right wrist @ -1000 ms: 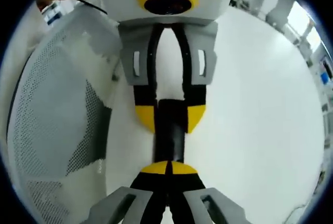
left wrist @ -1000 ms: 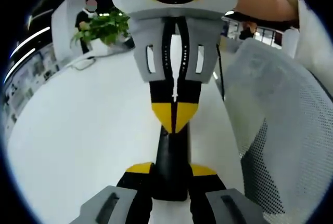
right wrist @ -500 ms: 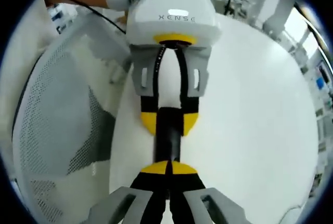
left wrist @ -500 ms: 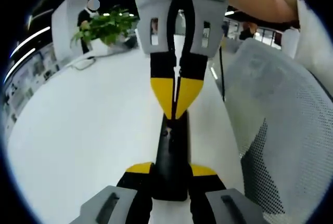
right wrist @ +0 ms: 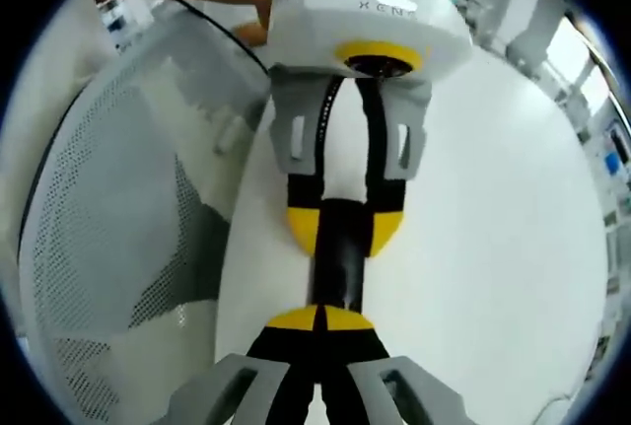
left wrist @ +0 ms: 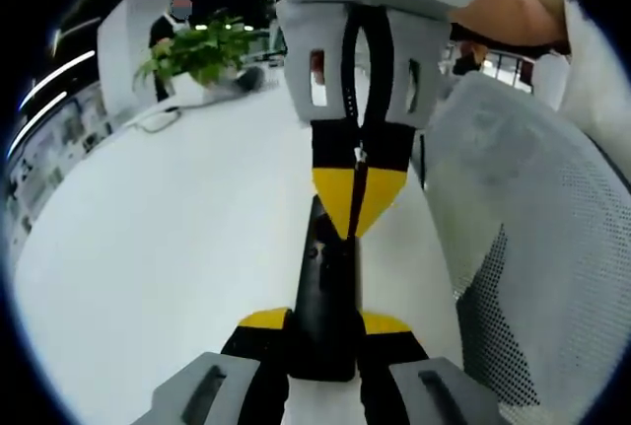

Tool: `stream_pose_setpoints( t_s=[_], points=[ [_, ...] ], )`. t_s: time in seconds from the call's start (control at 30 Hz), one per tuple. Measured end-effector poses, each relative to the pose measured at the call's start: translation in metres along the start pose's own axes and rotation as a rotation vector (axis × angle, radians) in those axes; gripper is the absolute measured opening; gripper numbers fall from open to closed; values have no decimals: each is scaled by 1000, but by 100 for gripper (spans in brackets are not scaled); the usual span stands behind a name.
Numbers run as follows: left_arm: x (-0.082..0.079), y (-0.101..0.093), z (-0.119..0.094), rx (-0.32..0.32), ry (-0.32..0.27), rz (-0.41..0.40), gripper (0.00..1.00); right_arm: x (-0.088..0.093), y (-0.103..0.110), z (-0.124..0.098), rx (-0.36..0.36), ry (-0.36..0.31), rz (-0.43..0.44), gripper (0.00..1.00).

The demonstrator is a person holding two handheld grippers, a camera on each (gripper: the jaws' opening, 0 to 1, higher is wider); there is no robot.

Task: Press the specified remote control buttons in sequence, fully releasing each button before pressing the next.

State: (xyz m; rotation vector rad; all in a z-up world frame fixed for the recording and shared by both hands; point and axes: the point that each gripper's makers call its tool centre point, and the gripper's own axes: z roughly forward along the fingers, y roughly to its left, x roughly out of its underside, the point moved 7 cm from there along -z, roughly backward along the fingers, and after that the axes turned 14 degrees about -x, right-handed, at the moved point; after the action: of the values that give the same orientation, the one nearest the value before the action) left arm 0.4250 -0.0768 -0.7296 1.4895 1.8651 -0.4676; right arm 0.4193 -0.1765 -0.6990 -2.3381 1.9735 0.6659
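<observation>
Since a second ago the right gripper (left wrist: 359, 203) has shifted a little along the remote. Largest here is the white table (left wrist: 158, 247), beside a mesh chair (left wrist: 532, 247). The left gripper (left wrist: 323, 346) pinches the black remote (left wrist: 325, 297) at one end and holds it above the table. Jaws pressed together, the right gripper's tip rests on the remote's face: probably a press in hand. Next comes lifting fully clear before the following button.

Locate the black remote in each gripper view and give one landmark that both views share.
Left gripper view: the remote runs up the lower centre, clamped in the left gripper.
Right gripper view: it stands at centre, above the right gripper, whose jaws are shut.
Shared landmark: the white mesh chair back.
</observation>
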Motion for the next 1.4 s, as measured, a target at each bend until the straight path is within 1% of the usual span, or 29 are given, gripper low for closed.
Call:
stream_pose_setpoints(
  t_s=[0.17,0.5,0.6,0.63,0.67,0.9,0.97,1.0,1.07,1.3,1.4],
  points=[
    [1,1,1,0,-1,-1,25,4,-2,4,-2,-1,-1,0],
    [1,2,1,3,2,0,25,1,-3,9,14,0,-18,0],
    [1,2,2,3,1,-2,25,4,-4,12,38,54,-42,0],
    [1,2,2,4,1,-1,25,3,-4,14,38,47,-59,0],
    [1,2,2,3,1,6,25,2,-3,12,39,47,-50,0],
    [2,2,2,2,2,4,25,1,0,14,63,59,-58,0],
    [2,3,3,1,1,6,25,0,2,15,76,83,-69,0],
    [1,2,3,2,1,-22,25,-1,2,15,80,94,-75,0],
    [1,2,2,2,-2,-23,25,-3,4,16,88,118,-87,0],
    [1,1,2,1,-7,-13,25,-5,5,15,94,145,-92,0],
    [0,1,2,0,-8,-9,25,-6,5,15,95,147,-72,0]
  ],
)
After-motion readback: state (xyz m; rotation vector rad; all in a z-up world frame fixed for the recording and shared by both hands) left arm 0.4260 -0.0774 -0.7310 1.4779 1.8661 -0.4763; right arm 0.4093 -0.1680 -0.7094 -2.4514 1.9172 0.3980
